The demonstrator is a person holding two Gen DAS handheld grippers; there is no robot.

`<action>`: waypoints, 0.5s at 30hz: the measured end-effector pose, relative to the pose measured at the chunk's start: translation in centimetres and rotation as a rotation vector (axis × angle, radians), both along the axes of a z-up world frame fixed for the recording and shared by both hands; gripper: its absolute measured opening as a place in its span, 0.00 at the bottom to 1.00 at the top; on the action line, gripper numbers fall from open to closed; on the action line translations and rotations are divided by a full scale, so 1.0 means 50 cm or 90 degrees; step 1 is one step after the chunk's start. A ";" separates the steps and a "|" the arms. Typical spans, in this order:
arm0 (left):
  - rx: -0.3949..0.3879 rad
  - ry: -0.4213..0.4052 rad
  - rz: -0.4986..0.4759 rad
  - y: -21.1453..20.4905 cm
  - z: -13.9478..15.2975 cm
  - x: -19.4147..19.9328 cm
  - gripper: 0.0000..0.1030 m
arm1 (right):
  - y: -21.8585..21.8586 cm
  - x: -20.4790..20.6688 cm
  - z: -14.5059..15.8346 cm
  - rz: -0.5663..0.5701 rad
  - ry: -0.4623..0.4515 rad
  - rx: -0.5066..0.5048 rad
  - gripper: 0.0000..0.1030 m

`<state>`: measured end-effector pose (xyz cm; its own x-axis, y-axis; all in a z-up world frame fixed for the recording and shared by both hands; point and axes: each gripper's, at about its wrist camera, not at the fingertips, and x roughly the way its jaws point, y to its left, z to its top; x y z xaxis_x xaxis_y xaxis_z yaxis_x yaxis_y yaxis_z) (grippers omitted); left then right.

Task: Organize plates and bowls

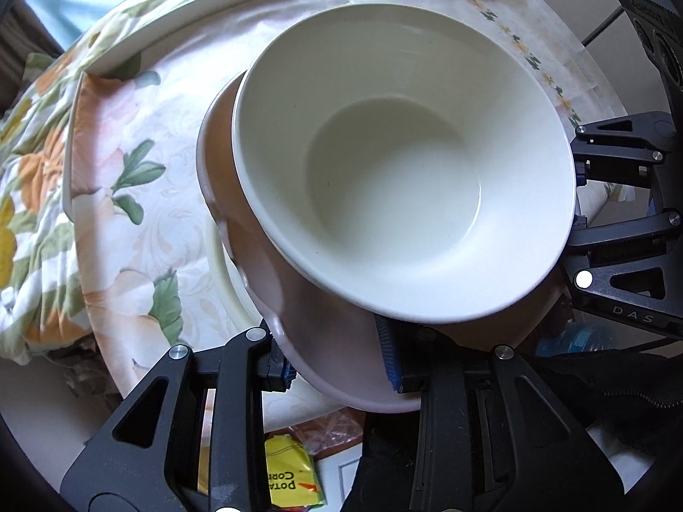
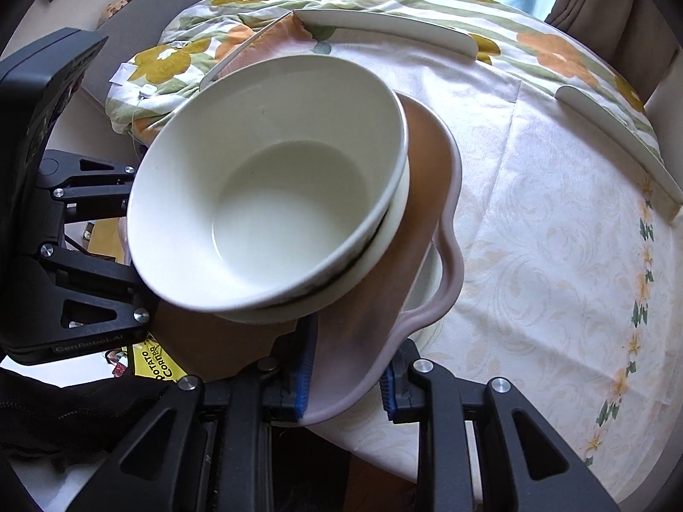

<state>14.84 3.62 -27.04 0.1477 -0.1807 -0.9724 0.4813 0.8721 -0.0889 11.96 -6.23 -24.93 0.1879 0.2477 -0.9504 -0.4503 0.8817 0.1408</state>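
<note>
Two stacked white bowls, one pink plate, two hand-held grippers.

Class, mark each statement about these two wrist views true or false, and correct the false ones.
1. Both claws grip the same pink plate. True: the left claw and the right claw each clamp its rim.
2. The white bowls sit on the pink plate. True.
3. The top bowl holds soup. False: it is empty.
4. Only one bowl is on the plate. False: the right view shows two nested bowls.
5. The tablecloth is plain blue. False: it is pale with a floral pattern.
</note>
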 end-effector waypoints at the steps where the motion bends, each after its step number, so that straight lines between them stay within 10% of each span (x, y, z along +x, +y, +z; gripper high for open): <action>1: -0.002 0.003 0.003 0.000 -0.005 0.001 0.27 | -0.002 0.001 -0.003 -0.001 0.000 0.001 0.23; 15: 0.012 0.034 0.030 0.003 -0.016 0.019 0.27 | -0.005 0.021 -0.008 -0.005 0.035 0.013 0.23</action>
<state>15.78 3.77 -27.86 0.1039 -0.1558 -0.9823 0.4344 0.8956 -0.0961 13.00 -6.46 -25.32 0.1368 0.2661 -0.9542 -0.4346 0.8817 0.1836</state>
